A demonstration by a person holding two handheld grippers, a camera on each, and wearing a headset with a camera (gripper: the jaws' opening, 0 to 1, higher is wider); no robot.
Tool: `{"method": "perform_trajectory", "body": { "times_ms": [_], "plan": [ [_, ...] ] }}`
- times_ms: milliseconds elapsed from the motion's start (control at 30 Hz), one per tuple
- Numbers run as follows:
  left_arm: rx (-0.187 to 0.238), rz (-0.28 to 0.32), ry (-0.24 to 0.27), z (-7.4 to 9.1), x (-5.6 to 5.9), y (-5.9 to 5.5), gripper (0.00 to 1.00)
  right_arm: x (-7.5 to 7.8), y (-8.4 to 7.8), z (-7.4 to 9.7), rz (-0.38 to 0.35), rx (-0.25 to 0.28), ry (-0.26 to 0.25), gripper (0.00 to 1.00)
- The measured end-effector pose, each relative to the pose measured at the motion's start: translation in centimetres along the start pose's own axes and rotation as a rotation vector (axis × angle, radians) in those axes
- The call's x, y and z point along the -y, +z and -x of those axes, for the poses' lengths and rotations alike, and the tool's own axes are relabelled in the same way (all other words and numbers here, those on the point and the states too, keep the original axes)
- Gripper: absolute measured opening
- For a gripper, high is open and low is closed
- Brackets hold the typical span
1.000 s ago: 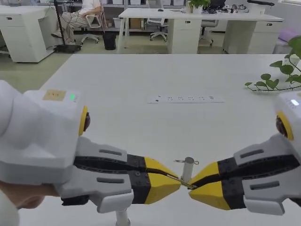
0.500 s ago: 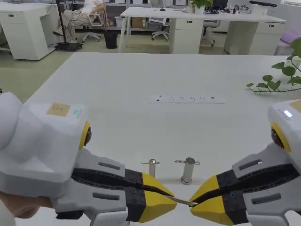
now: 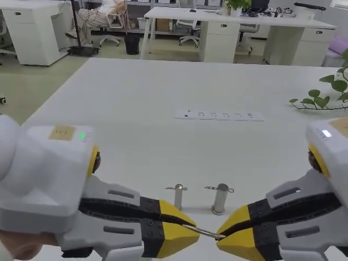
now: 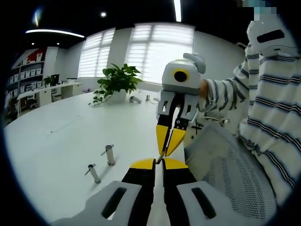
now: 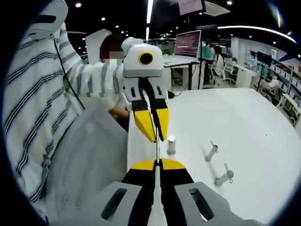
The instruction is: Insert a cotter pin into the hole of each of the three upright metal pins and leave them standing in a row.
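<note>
Three upright metal pins point(image 5: 171, 145) counted in right gripper view, on near side of power strip point(image 3: 219, 115); two carrying cotter pins point(image 3: 209, 188), third seemingly bare. One loose cotter pin point(image 3: 202, 232) farther from the strip, pinched at opposite ends by left gripper point(image 3: 187, 228) and right gripper point(image 3: 222, 237), both clamped tight.

Two upright metal pins point(image 3: 219, 201) each carry a cotter pin point(image 3: 209, 188).

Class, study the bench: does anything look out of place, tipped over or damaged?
Nothing stands out. Two metal pins stand upright, cotter pins through them; left gripper and right gripper both pinch one loose cotter pin.
</note>
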State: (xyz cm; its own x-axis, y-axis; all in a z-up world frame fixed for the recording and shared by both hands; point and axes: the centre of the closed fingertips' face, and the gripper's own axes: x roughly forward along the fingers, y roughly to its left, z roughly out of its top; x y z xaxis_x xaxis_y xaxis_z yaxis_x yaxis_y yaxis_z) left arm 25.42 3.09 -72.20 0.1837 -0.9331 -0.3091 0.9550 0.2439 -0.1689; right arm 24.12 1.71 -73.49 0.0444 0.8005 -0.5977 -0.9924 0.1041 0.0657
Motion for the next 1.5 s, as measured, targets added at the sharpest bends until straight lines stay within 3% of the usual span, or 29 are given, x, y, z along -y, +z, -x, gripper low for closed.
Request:
{"method": "perform_trajectory", "body": {
  "times_ms": [233,600,667,867,1000,1200,1500],
  "plan": [
    [-0.003,-0.015,0.060,0.8,-1.2,-0.7,0.19,1.1,-0.8,-0.3,-0.027,-0.030,-0.033,0.03],
    [-0.129,-0.025,0.176,2.3,-3.9,-4.3,0.32,2.1,-2.4,-0.9,-0.081,-0.061,-0.089,0.04],
    [-0.132,-0.009,0.187,2.4,-4.2,-4.7,0.34,2.3,-2.7,-1.1,-0.087,-0.073,-0.108,0.04],
    [-0.153,0.008,0.203,2.7,-4.6,-6.1,0.35,2.4,-3.3,-2.0,-0.100,-0.096,-0.124,0.04],
    [-0.201,0.011,0.210,2.9,-4.9,-7.9,0.35,2.3,-3.4,-2.7,-0.106,-0.106,-0.125,0.04],
    [-0.198,0.053,0.225,3.0,-5.3,-9.2,0.34,2.3,-3.7,-3.5,-0.116,-0.126,-0.137,0.04],
    [-0.216,0.067,0.224,2.6,-5.8,-10.9,0.32,2.3,-4.0,-4.6,-0.133,-0.147,-0.149,0.04]
  ]
}}
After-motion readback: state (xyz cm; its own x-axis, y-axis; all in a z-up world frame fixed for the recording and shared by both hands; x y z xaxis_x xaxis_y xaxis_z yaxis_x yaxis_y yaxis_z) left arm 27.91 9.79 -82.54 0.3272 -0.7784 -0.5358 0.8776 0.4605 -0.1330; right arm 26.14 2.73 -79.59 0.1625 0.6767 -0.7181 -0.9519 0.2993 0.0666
